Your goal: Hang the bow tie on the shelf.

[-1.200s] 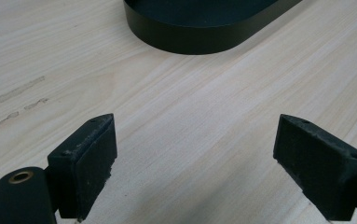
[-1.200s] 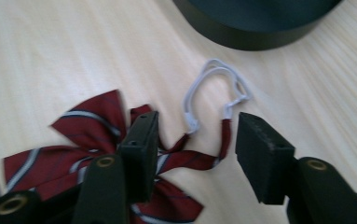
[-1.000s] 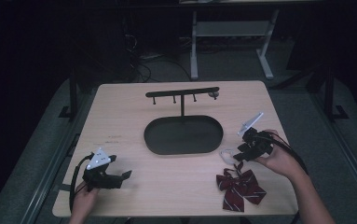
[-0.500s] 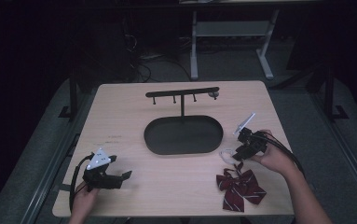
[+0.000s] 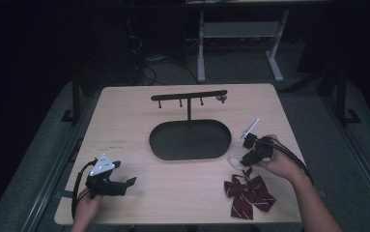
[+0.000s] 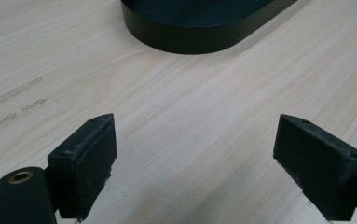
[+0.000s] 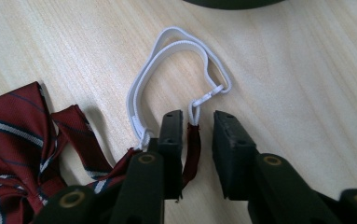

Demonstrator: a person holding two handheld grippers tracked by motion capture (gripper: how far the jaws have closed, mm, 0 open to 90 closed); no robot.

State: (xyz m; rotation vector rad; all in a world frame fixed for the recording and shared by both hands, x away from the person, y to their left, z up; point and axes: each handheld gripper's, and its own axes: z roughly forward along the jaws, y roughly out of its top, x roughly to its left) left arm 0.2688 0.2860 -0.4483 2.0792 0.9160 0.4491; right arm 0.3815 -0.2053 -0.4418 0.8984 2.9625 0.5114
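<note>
Bow tie (image 5: 248,191), dark red with pale stripes, lies on the near right part of my table (image 5: 173,193), and its white elastic strap (image 7: 176,56) loops out across the wood toward the black oval tray (image 5: 190,141), not touching it as far as I can tell. My right gripper (image 7: 197,135) is down at the strap end of the tie: its jaws have just been closing, and a narrow dark red tab (image 7: 191,154) of the tie stands between them, lying against the left pad while a gap shows at the right one, so I don't read it as clamped yet. My left gripper (image 6: 195,154) rests on the near left of the table, jaws spread wide with bare wood between them. Behind the tray stands a black rack (image 5: 189,96) with small hooks
</note>
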